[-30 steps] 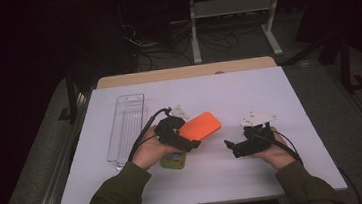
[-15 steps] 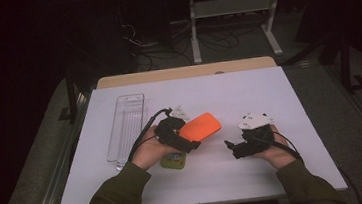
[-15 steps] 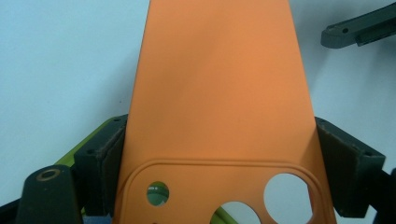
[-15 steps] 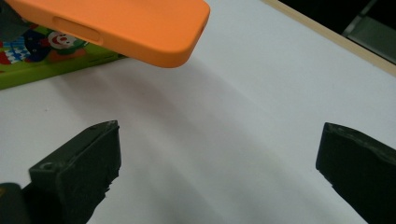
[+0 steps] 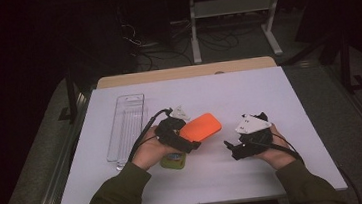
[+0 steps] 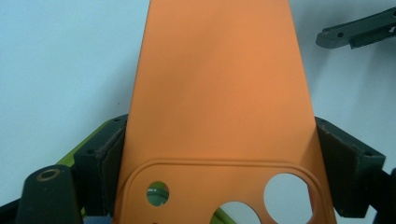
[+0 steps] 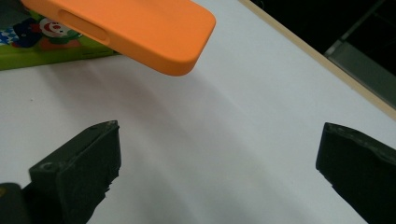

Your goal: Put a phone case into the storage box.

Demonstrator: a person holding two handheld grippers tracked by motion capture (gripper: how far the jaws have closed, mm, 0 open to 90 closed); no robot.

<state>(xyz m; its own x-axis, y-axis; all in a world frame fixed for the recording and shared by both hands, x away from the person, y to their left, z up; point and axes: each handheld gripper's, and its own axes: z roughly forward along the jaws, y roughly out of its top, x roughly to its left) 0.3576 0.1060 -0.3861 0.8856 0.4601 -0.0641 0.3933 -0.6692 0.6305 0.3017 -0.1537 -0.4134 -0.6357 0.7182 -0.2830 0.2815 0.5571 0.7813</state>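
1. So the orange phone case (image 5: 200, 126) is the main thing here. It's up off the white table (image 5: 289, 101), sitting between the jaws of my left gripper (image 5: 185, 144), which are pinching it on its two long edges down at the camera-cutout end.

2. In the left gripper view the case (image 6: 215, 88) runs straight away from the jaws. One black pad presses each side edge, and the cutout holes are right at the bottom of the frame between them. The rest of the case sticks out well past the jaw tips.

3. Just under the case, near the gripped end, there's a green box (image 5: 173, 160) lying flat on the table. In the right gripper view it (image 7: 42, 42) shows cartoon print on it, and the case (image 7: 126, 28) hangs over it with a rounded corner poking out over bare table.

4. My right gripper (image 5: 231, 147) is off to the side of the case's free end, near it but not touching. Its jaws are spread wide with nothing between them, just white tabletop.

5. On the far side of the case from the right gripper, well apart, a clear plastic tray (image 5: 126, 130) lies lengthwise on the table.

6. Both my hands rest low on the table, either side of the case.
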